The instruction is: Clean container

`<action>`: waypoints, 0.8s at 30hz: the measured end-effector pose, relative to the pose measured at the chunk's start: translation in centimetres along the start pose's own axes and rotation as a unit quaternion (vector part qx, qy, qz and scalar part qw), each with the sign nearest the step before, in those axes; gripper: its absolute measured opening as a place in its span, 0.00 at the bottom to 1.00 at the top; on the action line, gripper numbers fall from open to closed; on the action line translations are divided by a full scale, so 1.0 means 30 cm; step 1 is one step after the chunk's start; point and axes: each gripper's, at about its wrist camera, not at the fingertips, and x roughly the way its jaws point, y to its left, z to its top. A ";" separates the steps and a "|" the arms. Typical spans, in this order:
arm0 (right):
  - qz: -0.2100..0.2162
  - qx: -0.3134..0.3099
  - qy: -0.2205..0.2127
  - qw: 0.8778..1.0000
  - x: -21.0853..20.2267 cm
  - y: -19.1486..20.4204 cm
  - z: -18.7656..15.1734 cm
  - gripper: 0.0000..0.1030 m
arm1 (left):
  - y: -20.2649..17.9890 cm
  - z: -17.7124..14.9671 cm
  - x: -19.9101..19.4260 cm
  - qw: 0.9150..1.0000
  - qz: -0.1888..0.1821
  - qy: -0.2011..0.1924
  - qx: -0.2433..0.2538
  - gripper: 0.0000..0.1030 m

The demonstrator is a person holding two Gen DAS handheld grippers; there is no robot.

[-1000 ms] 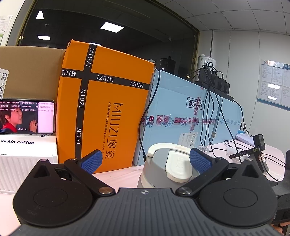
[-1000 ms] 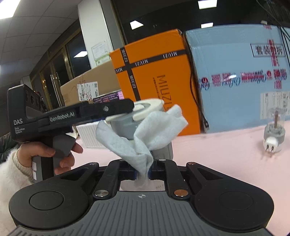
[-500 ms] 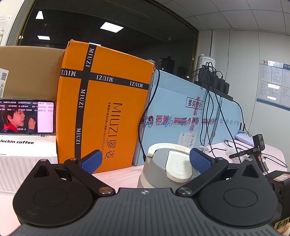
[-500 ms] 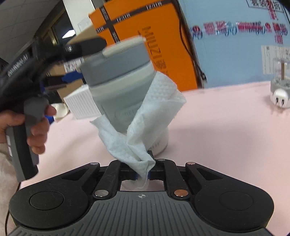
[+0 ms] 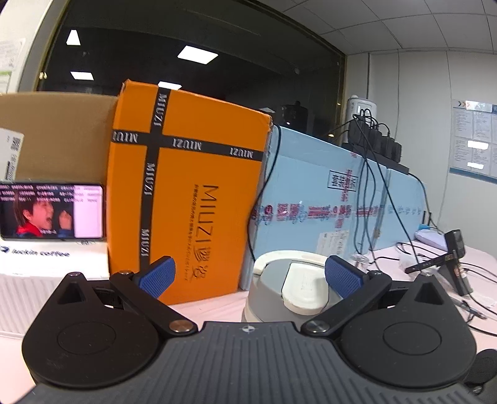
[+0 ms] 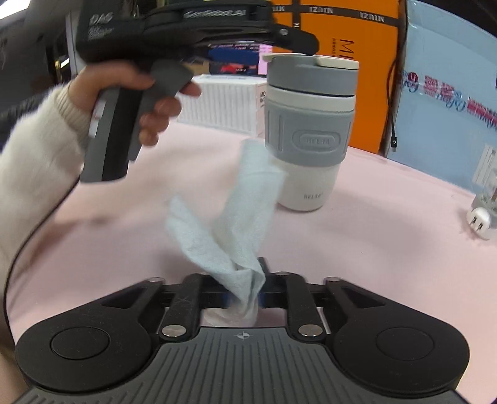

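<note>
A white travel cup with a grey sleeve and grey lid (image 6: pixel 309 130) stands upright on the pink table (image 6: pixel 372 248). Its lid also shows in the left wrist view (image 5: pixel 292 286). My left gripper (image 5: pixel 248 273) is open, with its blue pads (image 5: pixel 343 276) wide apart just above the lid; it also shows in the right wrist view (image 6: pixel 198 28). My right gripper (image 6: pixel 245 298) is shut on a pale blue cloth (image 6: pixel 230 223). The cloth hangs up toward the cup's left side, its tip close to the sleeve.
An orange MIUZI box (image 5: pixel 186 199) and a light blue box (image 5: pixel 335 202) stand behind the cup. A white luckin coffee box (image 5: pixel 46 267) bears a phone (image 5: pixel 51 211). A plug adapter (image 6: pixel 481 214) lies at the right. Cables and a small device (image 5: pixel 453 254) lie far right.
My right gripper has pulled back and down from the cup with the cloth, which wrapped the cup's side half a second ago. The left gripper stays open above the lid.
</note>
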 end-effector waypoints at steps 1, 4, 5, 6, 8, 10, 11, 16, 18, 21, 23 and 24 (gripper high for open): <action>-0.002 -0.001 -0.006 1.000 -0.012 -0.002 -0.006 0.61 | -0.001 0.000 -0.003 1.000 0.011 -0.007 0.001 1.00; -0.003 0.000 -0.031 1.000 -0.054 -0.008 -0.019 0.77 | 0.021 0.000 -0.020 0.999 0.026 -0.033 -0.020 1.00; -0.003 -0.003 -0.042 0.999 -0.070 -0.009 -0.020 0.86 | 0.032 0.002 -0.027 0.998 0.028 -0.043 -0.033 1.00; -0.003 -0.006 -0.053 0.999 -0.086 -0.010 -0.021 0.89 | 0.044 0.004 -0.036 0.997 0.030 -0.054 -0.048 1.00; -0.002 -0.011 -0.079 0.997 -0.120 -0.013 -0.022 0.90 | 0.063 0.008 -0.055 0.994 0.034 -0.075 -0.073 1.00; -0.002 -0.011 -0.111 0.994 -0.157 -0.022 -0.023 0.93 | 0.073 0.011 -0.076 0.990 0.041 -0.099 -0.087 1.00; -0.005 -0.004 -0.136 0.991 -0.177 -0.033 -0.022 0.95 | 0.074 0.012 -0.087 0.989 0.045 -0.111 -0.090 1.00; -0.046 0.049 -0.265 0.962 -0.258 -0.113 -0.021 1.00 | 0.022 0.009 -0.122 0.984 0.086 -0.142 -0.068 1.00; -0.077 0.079 -0.303 0.947 -0.262 -0.153 -0.019 1.00 | -0.012 -0.002 -0.127 0.982 0.106 -0.150 -0.035 1.00; -0.128 0.120 -0.336 0.925 -0.244 -0.219 -0.013 1.00 | -0.040 -0.028 -0.135 0.974 0.149 -0.172 0.007 1.00; -0.144 0.121 -0.336 0.923 -0.203 -0.248 -0.001 1.00 | -0.040 -0.040 -0.142 0.967 0.180 -0.180 0.021 1.00; -0.151 0.120 -0.336 0.922 -0.181 -0.261 0.006 1.00 | -0.032 -0.047 -0.149 0.963 0.197 -0.183 0.024 1.00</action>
